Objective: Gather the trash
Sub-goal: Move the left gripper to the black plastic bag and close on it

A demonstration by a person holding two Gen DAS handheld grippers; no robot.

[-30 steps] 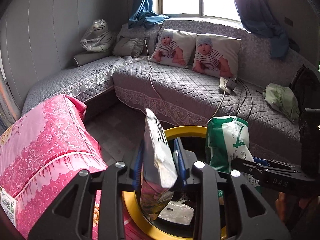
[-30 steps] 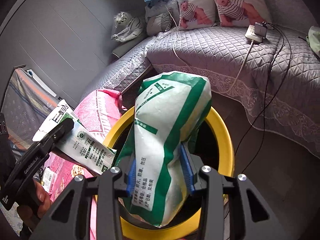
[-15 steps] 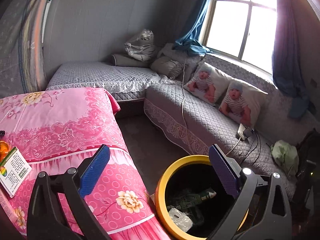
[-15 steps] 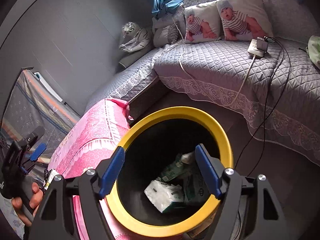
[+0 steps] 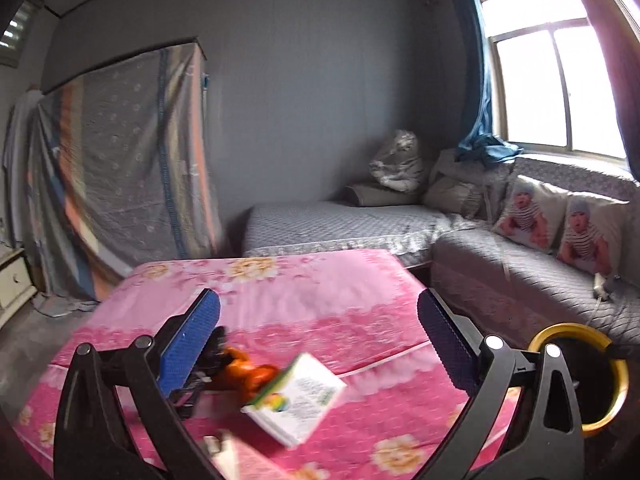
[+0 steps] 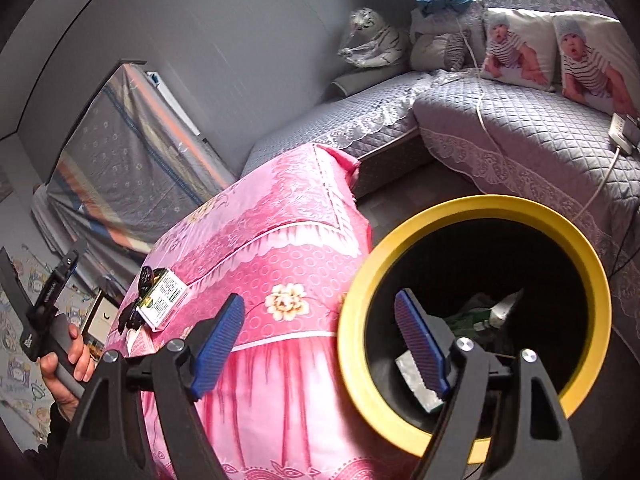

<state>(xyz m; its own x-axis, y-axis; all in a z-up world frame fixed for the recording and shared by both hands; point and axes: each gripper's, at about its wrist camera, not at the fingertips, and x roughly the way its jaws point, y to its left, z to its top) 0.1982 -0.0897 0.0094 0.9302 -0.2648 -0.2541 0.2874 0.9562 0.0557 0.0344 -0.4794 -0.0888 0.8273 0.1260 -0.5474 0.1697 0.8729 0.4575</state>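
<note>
hovering our left gripper (image 5: 316,344), jaws wide and empty, over the small white-green carton (image 5: 298,398) on the pink floral tablecloth (image 5: 320,304); its slanted resting angle could, we judge, let it skid away.

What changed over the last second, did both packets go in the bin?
Yes. Both grippers let go, jaws just opening: the left gripper dropped its silver packet and swung to the pink table, over the small box; the right gripper, empty, backed off the yellow-rimmed bin. Bin and box stayed put.
</note>
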